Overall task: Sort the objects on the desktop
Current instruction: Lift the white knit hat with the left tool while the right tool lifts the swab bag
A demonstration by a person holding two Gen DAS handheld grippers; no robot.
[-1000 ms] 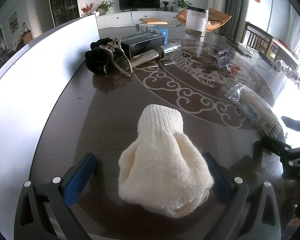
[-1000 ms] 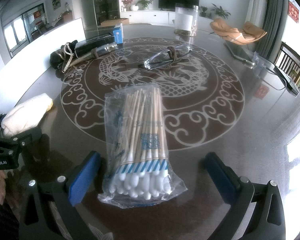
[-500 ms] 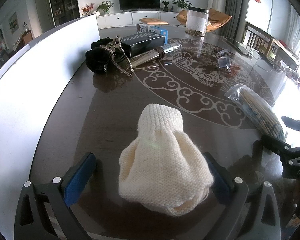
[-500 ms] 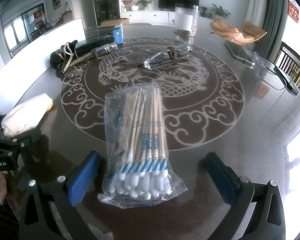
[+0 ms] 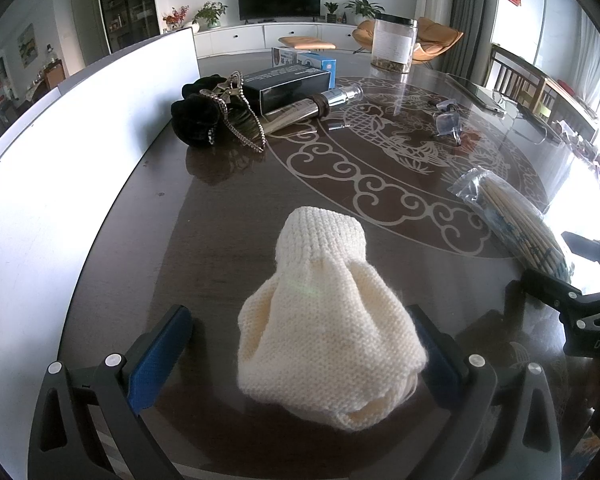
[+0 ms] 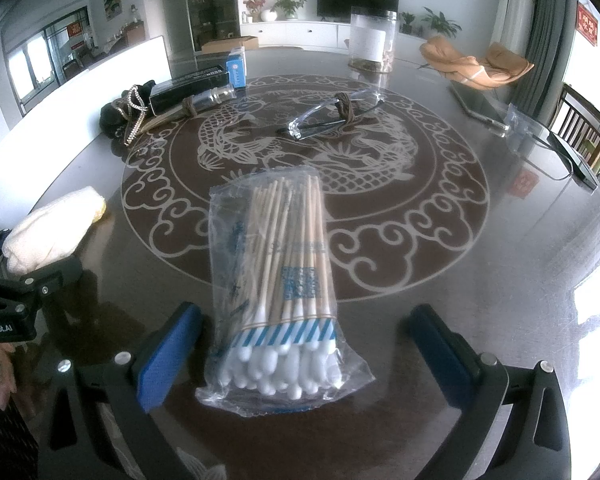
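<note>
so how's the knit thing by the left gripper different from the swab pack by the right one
The cream knit piece is soft, opaque and bunched into a mound; the cotton swab pack is a flat, clear plastic bag showing straight sticks with white tips. The knit piece is plain, the pack carries blue print. Both lie on the dark table, each between an open gripper's fingers, left gripper and right gripper.

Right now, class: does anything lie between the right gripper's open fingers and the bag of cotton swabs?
Nothing visible does. The right gripper is open, with the bag of cotton swabs lying flat on the table directly between its blue pads. The glasses lie well beyond it.
</note>
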